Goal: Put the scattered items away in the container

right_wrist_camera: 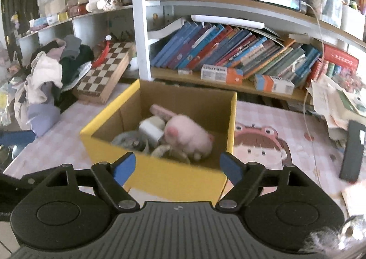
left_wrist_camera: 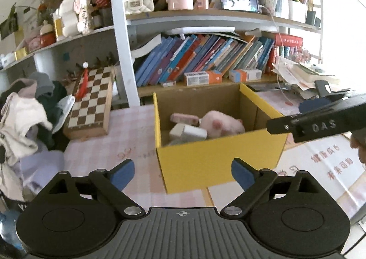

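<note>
A yellow cardboard box (left_wrist_camera: 219,163) (right_wrist_camera: 160,179) stands open on the pink checked tablecloth. Inside lie a pink plush pig (left_wrist_camera: 222,124) (right_wrist_camera: 187,137), a white boxy item (left_wrist_camera: 187,132) (right_wrist_camera: 151,129), a flat pink item (left_wrist_camera: 184,119) (right_wrist_camera: 161,110) and something grey and fluffy (right_wrist_camera: 128,141). My left gripper (left_wrist_camera: 183,172) hovers open in front of the box's near wall, holding nothing. My right gripper (right_wrist_camera: 178,165) is open and bare at the box's near corner, looking down into it. One of the right gripper's black fingers (left_wrist_camera: 297,121) reaches in from the right beside the box.
A chessboard case (left_wrist_camera: 91,101) (right_wrist_camera: 105,71) and a heap of clothes (left_wrist_camera: 22,121) (right_wrist_camera: 45,80) sit left of the box. Bookshelves (left_wrist_camera: 205,57) rise behind it. Loose papers (right_wrist_camera: 331,101), a black phone (right_wrist_camera: 353,151) and a grey furry thing (right_wrist_camera: 338,233) lie to the right.
</note>
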Motion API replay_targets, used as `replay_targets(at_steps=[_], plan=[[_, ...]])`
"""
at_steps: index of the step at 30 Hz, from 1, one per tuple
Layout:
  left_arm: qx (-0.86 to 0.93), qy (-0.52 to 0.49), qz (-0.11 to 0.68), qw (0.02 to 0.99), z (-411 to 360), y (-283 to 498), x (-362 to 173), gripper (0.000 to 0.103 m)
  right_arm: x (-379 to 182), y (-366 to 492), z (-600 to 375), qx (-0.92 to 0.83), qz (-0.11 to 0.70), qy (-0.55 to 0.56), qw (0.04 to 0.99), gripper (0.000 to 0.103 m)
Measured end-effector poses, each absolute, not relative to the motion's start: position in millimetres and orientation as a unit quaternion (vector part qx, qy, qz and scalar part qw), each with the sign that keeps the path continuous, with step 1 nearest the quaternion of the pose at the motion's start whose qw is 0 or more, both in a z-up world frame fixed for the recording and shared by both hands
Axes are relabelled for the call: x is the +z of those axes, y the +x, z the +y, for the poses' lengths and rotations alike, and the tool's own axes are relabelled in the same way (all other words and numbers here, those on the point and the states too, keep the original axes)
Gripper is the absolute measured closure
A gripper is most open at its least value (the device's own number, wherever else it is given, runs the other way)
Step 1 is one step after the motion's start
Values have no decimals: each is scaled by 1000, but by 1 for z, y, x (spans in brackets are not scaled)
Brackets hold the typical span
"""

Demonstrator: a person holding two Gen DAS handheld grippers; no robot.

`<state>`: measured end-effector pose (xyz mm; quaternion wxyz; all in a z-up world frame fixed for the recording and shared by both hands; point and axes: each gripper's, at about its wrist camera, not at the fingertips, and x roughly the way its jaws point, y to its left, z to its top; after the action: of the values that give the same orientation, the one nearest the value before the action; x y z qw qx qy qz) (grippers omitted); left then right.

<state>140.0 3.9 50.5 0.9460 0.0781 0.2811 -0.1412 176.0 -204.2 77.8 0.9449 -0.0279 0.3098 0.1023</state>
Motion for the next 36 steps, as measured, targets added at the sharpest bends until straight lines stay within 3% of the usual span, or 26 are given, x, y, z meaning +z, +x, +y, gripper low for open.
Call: replay_targets(at_steps=[17, 36], plan=[[-121, 42, 293, 947, 19, 80, 28, 5, 39, 78, -180, 71, 314, -48, 946, 13], [-83, 50, 332, 938, 22, 55, 4, 2, 12, 40, -174, 37, 357, -32, 933, 4]])
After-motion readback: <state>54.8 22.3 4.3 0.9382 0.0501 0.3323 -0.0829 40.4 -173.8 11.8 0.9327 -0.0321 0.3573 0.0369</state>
